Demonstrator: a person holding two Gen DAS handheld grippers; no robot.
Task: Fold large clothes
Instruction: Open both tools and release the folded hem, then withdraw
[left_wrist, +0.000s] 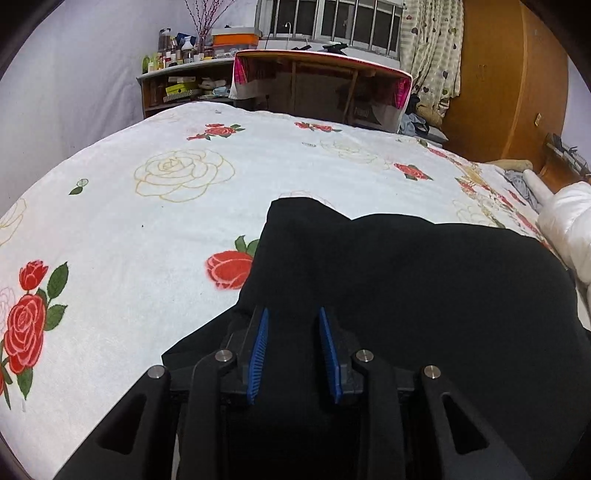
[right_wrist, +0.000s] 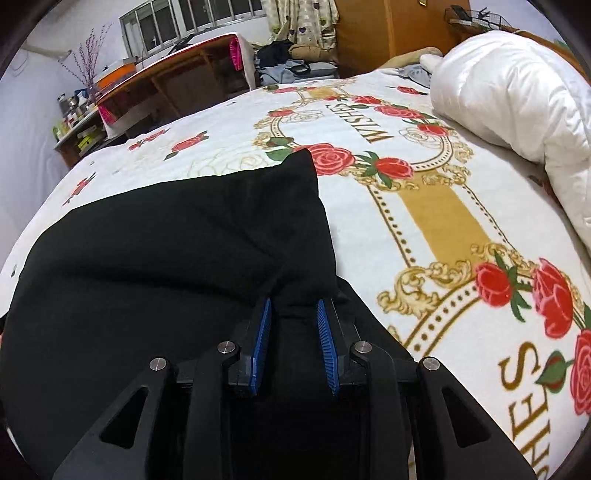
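Observation:
A large black garment (left_wrist: 406, 273) lies spread on the bed, partly folded over itself. My left gripper (left_wrist: 293, 312) is at its left part; the blue pads (left_wrist: 258, 350) stand apart with black cloth between and under them. In the right wrist view the same garment (right_wrist: 177, 236) fills the left half. My right gripper (right_wrist: 294, 302) is at its right edge, with its pads (right_wrist: 327, 343) apart. A raised fold of black cloth sits between the pad tips. Whether either gripper pinches the cloth is unclear.
The bed has a white blanket with red roses (left_wrist: 155, 206) and a gold "WISHES" emblem (right_wrist: 436, 206). A white duvet (right_wrist: 517, 96) is bundled at the right. A desk (left_wrist: 325, 85), cluttered shelf (left_wrist: 177, 81), window and wooden wardrobe (left_wrist: 509, 74) stand beyond the bed.

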